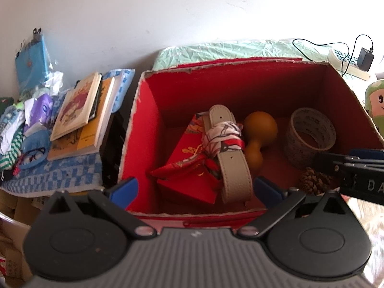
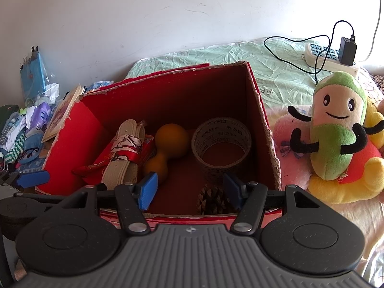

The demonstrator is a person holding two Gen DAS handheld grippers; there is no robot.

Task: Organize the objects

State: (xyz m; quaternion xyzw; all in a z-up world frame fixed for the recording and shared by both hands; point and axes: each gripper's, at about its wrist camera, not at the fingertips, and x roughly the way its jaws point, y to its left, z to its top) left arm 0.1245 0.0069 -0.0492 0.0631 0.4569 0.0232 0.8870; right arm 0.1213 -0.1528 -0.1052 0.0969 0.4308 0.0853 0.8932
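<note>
An open red cardboard box (image 1: 153, 120) (image 2: 264, 129) holds a beige strap tied with a patterned scarf (image 1: 225, 148) (image 2: 124, 153), a red packet (image 1: 189, 168), a brown gourd (image 1: 259, 132) (image 2: 168, 144), a tape roll (image 1: 309, 136) (image 2: 220, 144) and a pine cone (image 1: 312, 180) (image 2: 212, 200). My left gripper (image 1: 196, 189) is open and empty over the box's near edge. My right gripper (image 2: 192, 192) is open and empty above the near edge, close to the pine cone.
A green and yellow plush toy (image 2: 336, 132) sits right of the box on the bed. A power strip with charger (image 2: 331, 55) lies behind. Books (image 1: 81, 110) and assorted clutter (image 1: 26, 124) lie to the left on a blue checked cloth.
</note>
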